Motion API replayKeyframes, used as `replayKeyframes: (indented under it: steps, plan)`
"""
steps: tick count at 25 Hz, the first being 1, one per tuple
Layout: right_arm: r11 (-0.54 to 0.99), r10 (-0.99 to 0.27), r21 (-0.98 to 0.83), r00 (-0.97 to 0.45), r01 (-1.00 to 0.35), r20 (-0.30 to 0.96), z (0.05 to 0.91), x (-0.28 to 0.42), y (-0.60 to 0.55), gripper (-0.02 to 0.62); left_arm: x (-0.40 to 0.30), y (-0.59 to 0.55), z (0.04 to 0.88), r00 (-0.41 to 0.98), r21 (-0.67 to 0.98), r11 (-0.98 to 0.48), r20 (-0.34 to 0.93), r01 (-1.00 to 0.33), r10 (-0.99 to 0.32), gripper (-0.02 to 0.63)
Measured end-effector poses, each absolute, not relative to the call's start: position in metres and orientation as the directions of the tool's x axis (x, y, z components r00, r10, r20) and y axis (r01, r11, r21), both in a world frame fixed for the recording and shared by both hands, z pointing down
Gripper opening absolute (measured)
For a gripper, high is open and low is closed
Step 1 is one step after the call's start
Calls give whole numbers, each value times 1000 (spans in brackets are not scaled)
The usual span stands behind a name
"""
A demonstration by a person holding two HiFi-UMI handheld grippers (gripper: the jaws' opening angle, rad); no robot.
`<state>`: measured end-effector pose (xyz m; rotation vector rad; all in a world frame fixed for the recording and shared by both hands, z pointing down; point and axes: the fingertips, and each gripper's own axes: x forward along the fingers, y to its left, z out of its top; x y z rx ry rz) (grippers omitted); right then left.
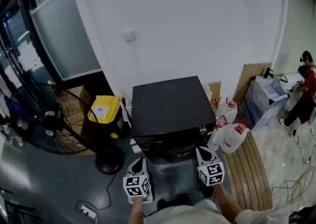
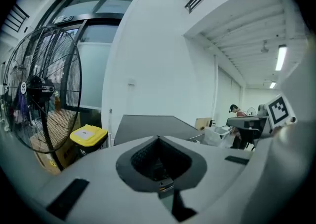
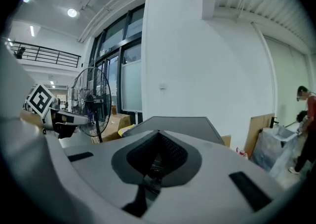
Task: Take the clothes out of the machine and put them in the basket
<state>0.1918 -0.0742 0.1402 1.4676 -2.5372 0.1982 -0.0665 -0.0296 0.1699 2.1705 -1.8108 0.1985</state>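
A black box-shaped machine [image 1: 170, 104] stands against the white wall, and I look down on its flat top; its front is mostly hidden behind my grippers. No clothes or basket show in any view. My left gripper [image 1: 138, 161] hovers just before the machine's front left, jaws together with nothing between them. My right gripper [image 1: 205, 152] is level with it at the front right, also shut and empty. In the left gripper view the closed gripper [image 2: 158, 140] points over the machine's top [image 2: 148, 124]. The right gripper view shows the same: the gripper [image 3: 159, 133] closed, the machine [image 3: 182, 125] beyond.
A big floor fan [image 1: 54, 119] stands to the left, its round base [image 1: 109, 161] near my left gripper. A yellow-lidded bin [image 1: 105, 109] sits beside the machine. White bags [image 1: 229, 131] and a wooden bench [image 1: 254, 173] lie to the right. A person [image 1: 303, 92] stands far right.
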Motion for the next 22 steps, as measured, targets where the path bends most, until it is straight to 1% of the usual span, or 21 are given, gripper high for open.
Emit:
replayKeyframes:
  steps: [17,22]
  plan:
    - [459,-868,-1,-449,-888,211,120,205,-79,23,-69,-37,146,188,114,-162,267,-980,-945,18]
    - [463,-866,9,-450,-886,216,120,204,-78,24,-65,-35,151,187,94,-167,282,-982,-941,18]
